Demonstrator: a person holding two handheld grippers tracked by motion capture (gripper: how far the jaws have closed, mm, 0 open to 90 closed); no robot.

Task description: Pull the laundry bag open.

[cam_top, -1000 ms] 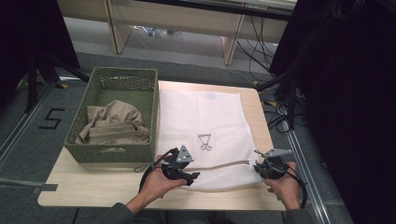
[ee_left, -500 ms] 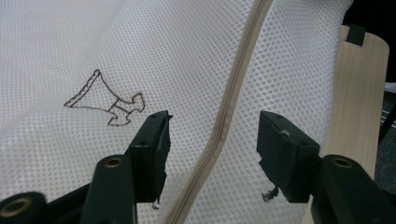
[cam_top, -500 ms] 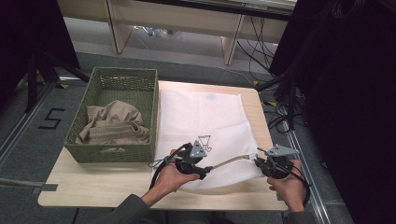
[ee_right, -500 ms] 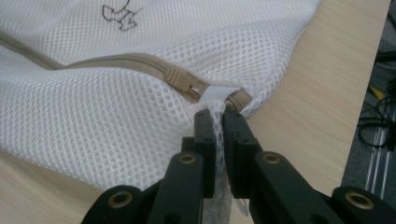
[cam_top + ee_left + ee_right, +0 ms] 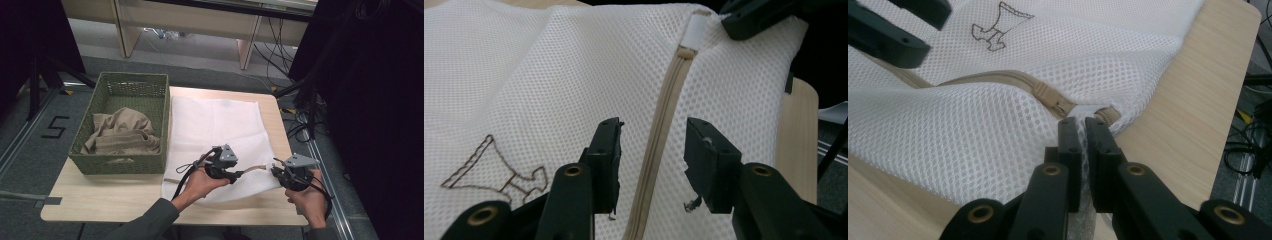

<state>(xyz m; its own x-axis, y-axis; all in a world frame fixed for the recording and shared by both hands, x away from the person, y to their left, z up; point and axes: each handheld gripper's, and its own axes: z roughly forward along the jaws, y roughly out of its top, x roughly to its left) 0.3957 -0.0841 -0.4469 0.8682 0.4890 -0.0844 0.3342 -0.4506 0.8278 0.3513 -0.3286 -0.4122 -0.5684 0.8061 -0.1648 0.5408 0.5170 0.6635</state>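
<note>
White mesh bag (image 5: 215, 130), corner in right gripper (image 5: 276, 173), near table edge (image 5: 280, 217)

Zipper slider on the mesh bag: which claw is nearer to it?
Right. The right claw pinches the mesh bag just beside the zipper slider; the left claw straddles the zipper farther along, jaws closing.

A lab or recording room; a taped floor number (image 5: 54, 127), loose cables (image 5: 300, 131), dark curtains (image 5: 370, 90) surround the table (image 5: 125, 197).

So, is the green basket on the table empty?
No, the green basket holds a crumpled beige cloth, seen in the high view.
</note>
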